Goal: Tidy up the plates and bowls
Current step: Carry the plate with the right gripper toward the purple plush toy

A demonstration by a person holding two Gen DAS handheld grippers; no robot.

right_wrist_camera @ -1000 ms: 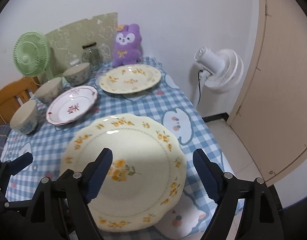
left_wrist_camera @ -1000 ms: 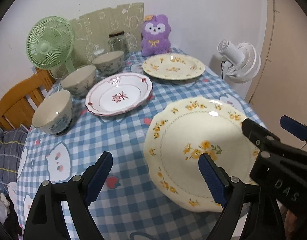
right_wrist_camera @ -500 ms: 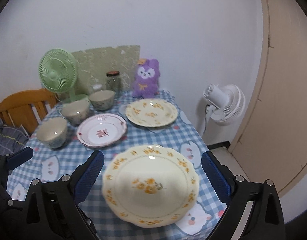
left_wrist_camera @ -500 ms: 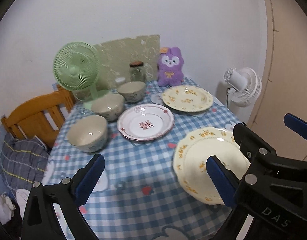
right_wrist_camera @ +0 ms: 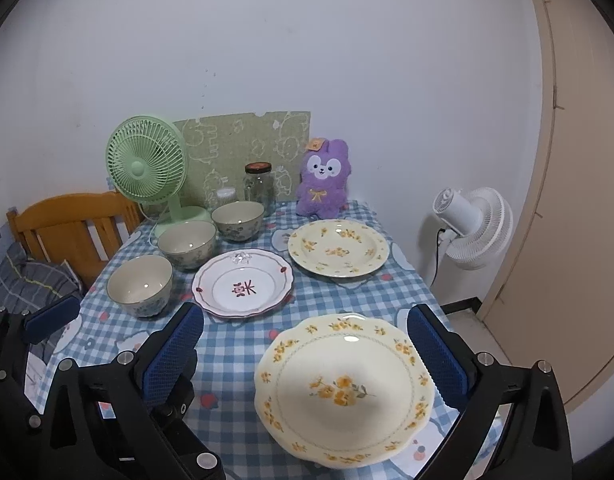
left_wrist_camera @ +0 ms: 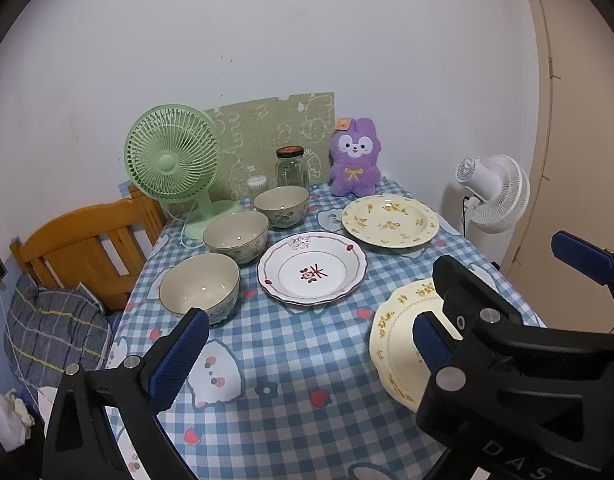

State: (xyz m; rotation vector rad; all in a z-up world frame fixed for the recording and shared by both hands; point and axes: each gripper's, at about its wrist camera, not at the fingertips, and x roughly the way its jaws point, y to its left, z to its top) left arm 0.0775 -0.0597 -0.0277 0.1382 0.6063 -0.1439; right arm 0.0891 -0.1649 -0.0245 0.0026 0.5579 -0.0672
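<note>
Three cream bowls stand in a row on the left: near (left_wrist_camera: 201, 289) (right_wrist_camera: 141, 285), middle (left_wrist_camera: 235, 237) (right_wrist_camera: 187, 244), far (left_wrist_camera: 281, 205) (right_wrist_camera: 238, 220). A white plate with a red flower (left_wrist_camera: 311, 269) (right_wrist_camera: 243, 283) lies mid-table. One yellow-flowered plate (left_wrist_camera: 390, 220) (right_wrist_camera: 338, 247) lies at the back right, another (left_wrist_camera: 395, 344) (right_wrist_camera: 343, 388) at the near right. My left gripper (left_wrist_camera: 307, 354) is open and empty, above the near cloth. My right gripper (right_wrist_camera: 307, 354) is open and empty, above the near yellow plate.
A green fan (left_wrist_camera: 173, 160), a glass jar (left_wrist_camera: 292, 168), a purple plush (left_wrist_camera: 355, 158) and a green board (left_wrist_camera: 275, 136) stand at the table's back. A wooden chair (left_wrist_camera: 87, 248) is on the left. A white fan (left_wrist_camera: 493, 194) stands on the floor at right.
Both grippers have pulled back and risen from the table; the whole table now shows. Both stay open. The dishes have not moved.
</note>
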